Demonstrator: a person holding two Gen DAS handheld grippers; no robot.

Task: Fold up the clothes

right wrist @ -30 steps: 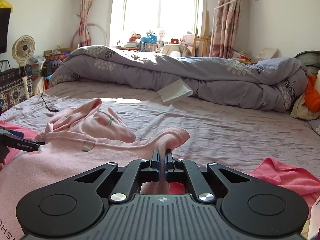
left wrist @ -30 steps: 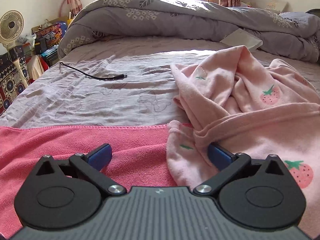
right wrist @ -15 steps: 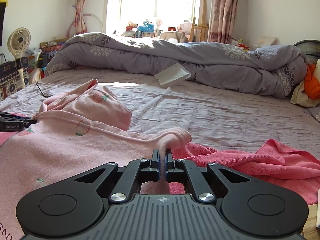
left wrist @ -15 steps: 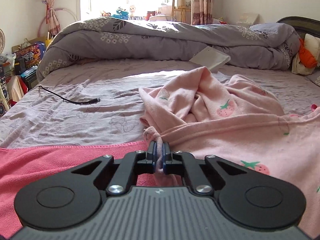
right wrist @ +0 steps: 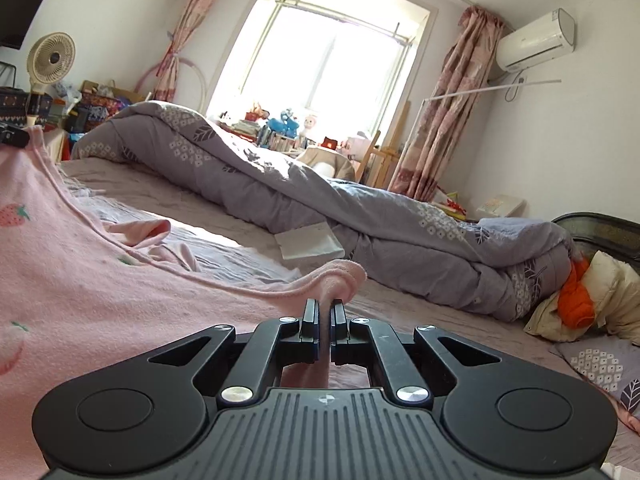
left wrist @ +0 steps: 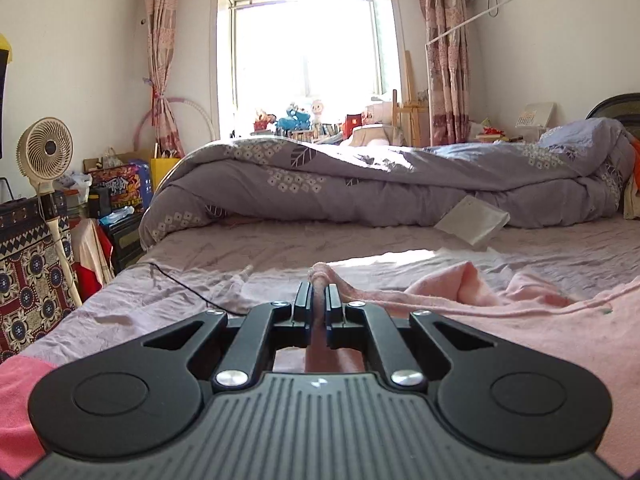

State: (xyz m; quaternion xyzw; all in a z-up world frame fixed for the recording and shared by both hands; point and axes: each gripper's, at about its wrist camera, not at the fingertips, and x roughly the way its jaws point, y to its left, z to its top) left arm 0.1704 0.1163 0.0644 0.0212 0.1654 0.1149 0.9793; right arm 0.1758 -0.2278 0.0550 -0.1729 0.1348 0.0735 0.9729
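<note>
My left gripper (left wrist: 318, 300) and right gripper (right wrist: 325, 316) each pinch the garment (right wrist: 72, 280) stretched over the bed (left wrist: 360, 248), before the duvet (left wrist: 380, 184).

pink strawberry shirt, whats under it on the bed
Under the pink shirt the purple bedsheet shows past its edges, and a red towel sticks out at the near left. What lies beneath the middle of the shirt is covered.

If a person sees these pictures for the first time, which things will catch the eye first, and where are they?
First comes the pink strawberry garment, spread in the foreground on the bed, its edge pinched by both the left gripper and the right gripper. Behind it, a rolled grey quilt lies across the far side of the bed. Above the quilt, the bright window glows in the back wall.
</note>
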